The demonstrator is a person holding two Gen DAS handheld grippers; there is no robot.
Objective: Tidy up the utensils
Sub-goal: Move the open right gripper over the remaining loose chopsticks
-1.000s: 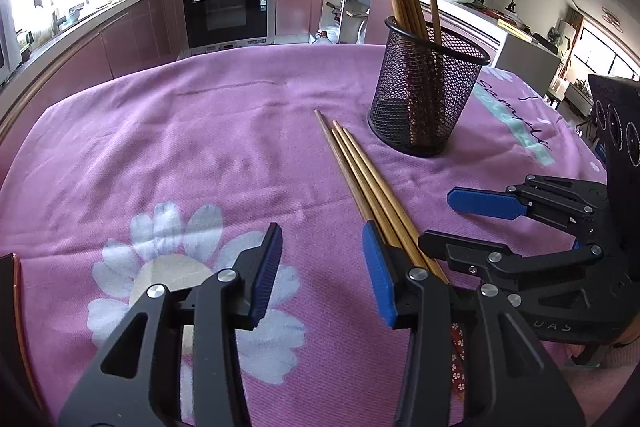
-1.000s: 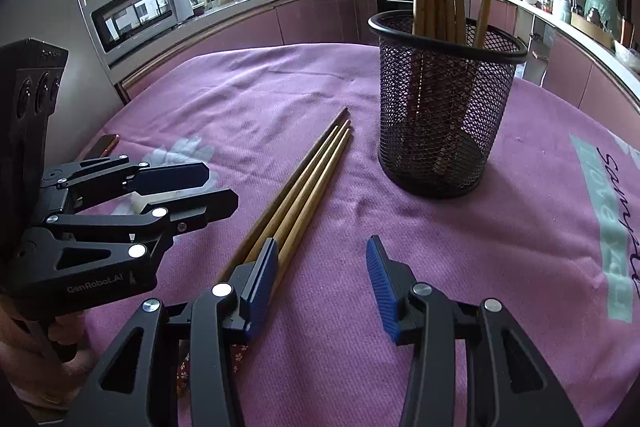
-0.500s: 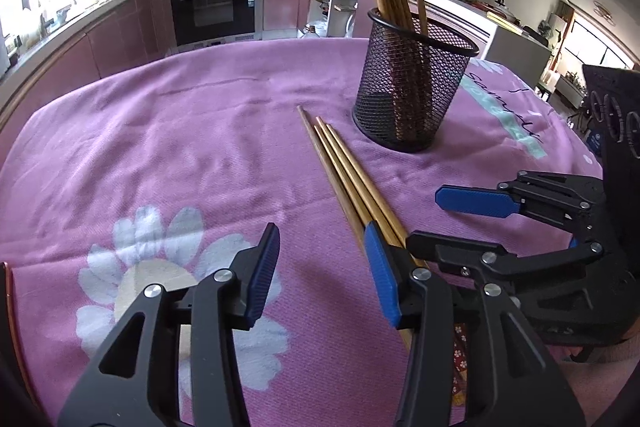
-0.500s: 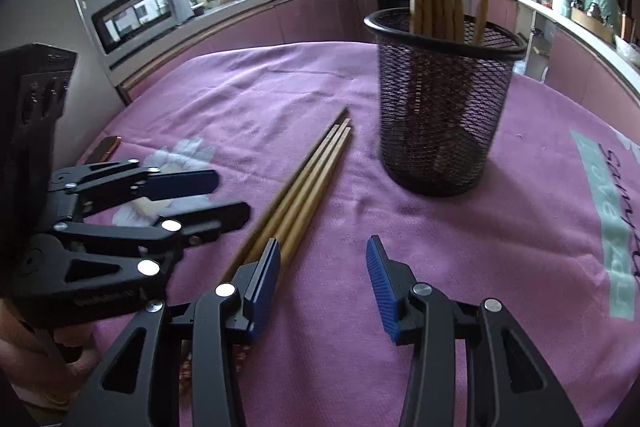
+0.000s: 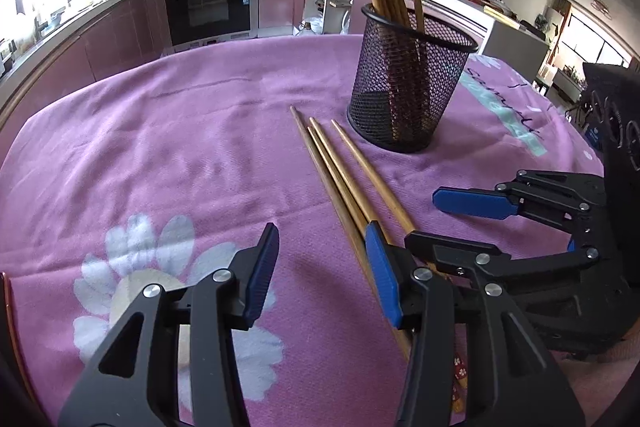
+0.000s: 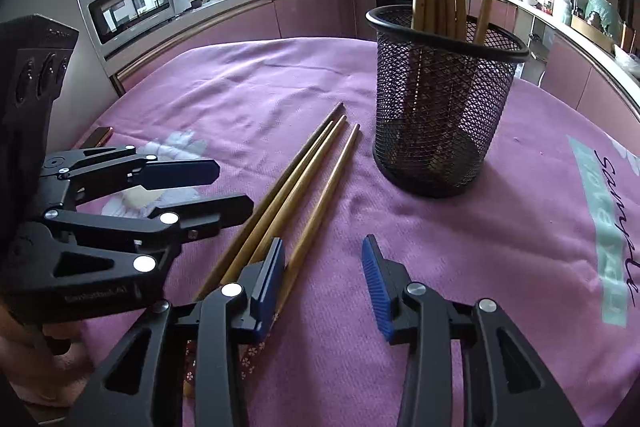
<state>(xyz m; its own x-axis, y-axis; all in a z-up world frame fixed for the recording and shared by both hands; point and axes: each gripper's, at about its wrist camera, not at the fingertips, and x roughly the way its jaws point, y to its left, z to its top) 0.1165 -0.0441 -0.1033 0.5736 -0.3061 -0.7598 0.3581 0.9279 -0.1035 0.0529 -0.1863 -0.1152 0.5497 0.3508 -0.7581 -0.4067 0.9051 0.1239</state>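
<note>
Chopsticks (image 6: 304,187) on cloth, between left tongs (image 5: 322,267) and right tongs (image 6: 322,281)

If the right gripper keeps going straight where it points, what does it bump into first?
Probably the purple tablecloth. The right gripper, jaws closing on nothing, aims down between the loose chopstick and the mesh holder.

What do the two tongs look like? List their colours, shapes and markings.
Both the left tongs and the right tongs are matte black linkages of flat triangular arms with cut-outs, joined by round silver rivets. Each finger ends in a flat, ribbed blue pad. The left tongs' side carries small pale lettering, too blurred to read surely. Behind each sits a black block with three round recesses. No cables or sleeves show.
</note>
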